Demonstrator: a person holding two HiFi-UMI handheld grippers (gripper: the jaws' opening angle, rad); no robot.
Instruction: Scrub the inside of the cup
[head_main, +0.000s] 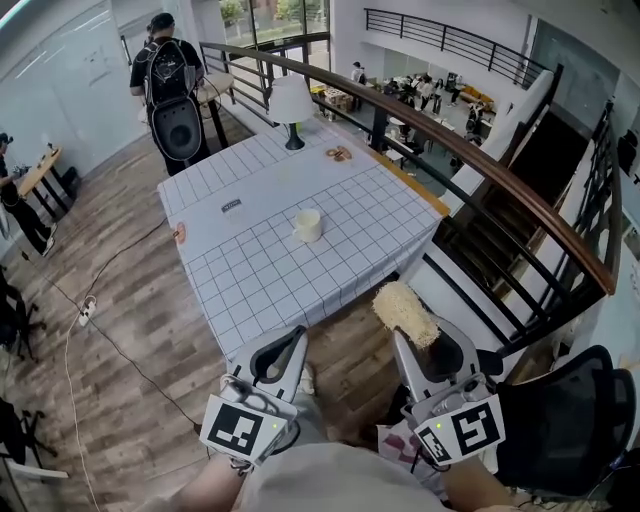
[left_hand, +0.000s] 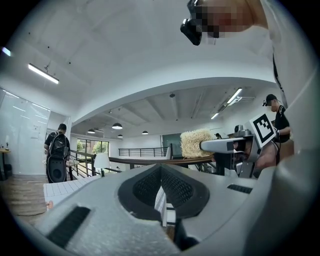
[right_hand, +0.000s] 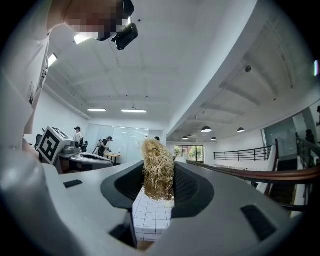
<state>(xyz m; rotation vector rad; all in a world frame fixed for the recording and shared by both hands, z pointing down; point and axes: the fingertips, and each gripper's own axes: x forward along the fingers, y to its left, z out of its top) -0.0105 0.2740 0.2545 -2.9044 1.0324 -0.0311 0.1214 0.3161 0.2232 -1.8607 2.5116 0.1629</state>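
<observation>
Cup (head_main: 307, 224): white, upright near the middle of the grid-clothed bench (head_main: 260, 270), well apart from both grippers; a white lamp (head_main: 291, 105) stands at the bench's far end. Right gripper (head_main: 404, 340): jaws clamped on a straw-coloured fibrous scrubber (head_main: 405, 312) whose tuft stands out past the jaw tips, held in the air off the bench's near edge. Left gripper (head_main: 297, 337): jaws closed together with nothing between them, beside the right gripper and likewise short of the bench.
</observation>
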